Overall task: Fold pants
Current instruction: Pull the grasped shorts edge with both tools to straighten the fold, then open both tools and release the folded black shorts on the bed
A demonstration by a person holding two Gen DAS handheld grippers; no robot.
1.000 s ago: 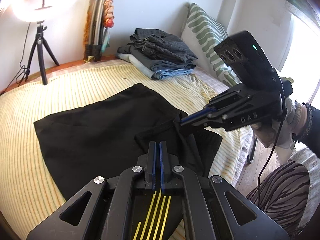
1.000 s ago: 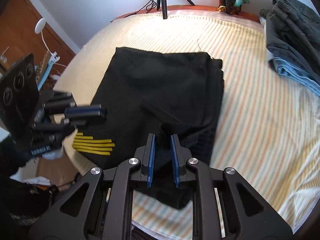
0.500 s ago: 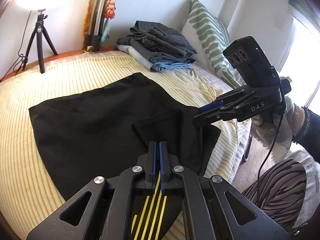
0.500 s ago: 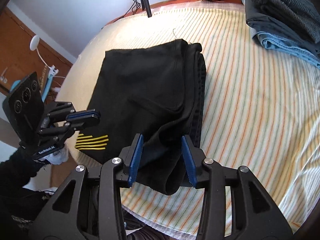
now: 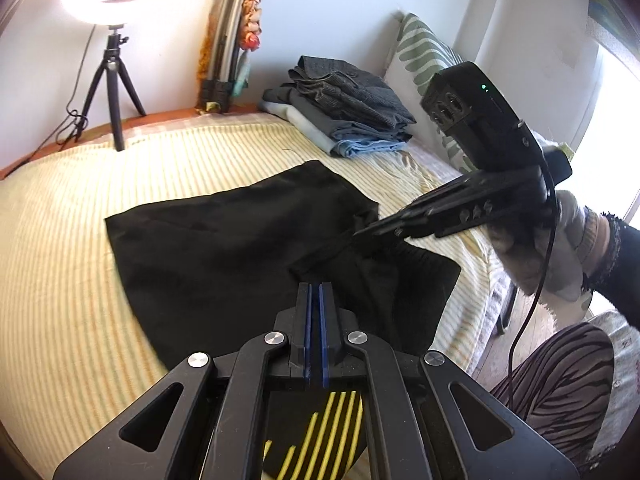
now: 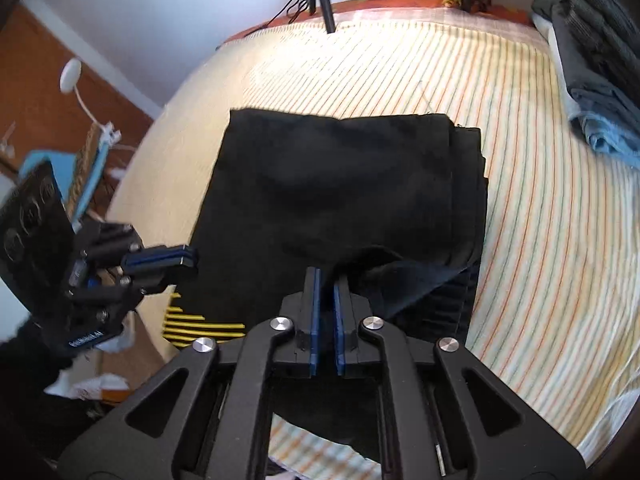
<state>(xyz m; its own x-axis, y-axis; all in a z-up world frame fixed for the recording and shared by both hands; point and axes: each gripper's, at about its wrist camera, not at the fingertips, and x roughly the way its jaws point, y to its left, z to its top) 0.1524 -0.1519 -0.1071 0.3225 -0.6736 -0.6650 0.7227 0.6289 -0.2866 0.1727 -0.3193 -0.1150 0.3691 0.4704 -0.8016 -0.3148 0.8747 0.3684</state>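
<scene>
Bed, wide, soft, covered in a cream sheet with fine orange and green stripes; it fills both views. Black pants, matte woven cloth, folded into a rough rectangle, lie at the bed's near edge; one end with yellow stripes hangs over that edge, and the layered fold edges show at the right side in the right wrist view. Stack of folded clothes, ribbed grey on top and pale blue denim below, sits at the far right corner, well apart from the pants. Green-and-white patterned pillow stands upright just behind it. Black tripod with a glowing round lamp stands at the far edge. Left gripper, black frame, blue pads, clenched tight on the pants' near edge. Right gripper, jaws closing, with a raised ridge of the black cloth between the pads; the pads appear to pinch it. A gloved hand carries it, cable trailing down.
</scene>
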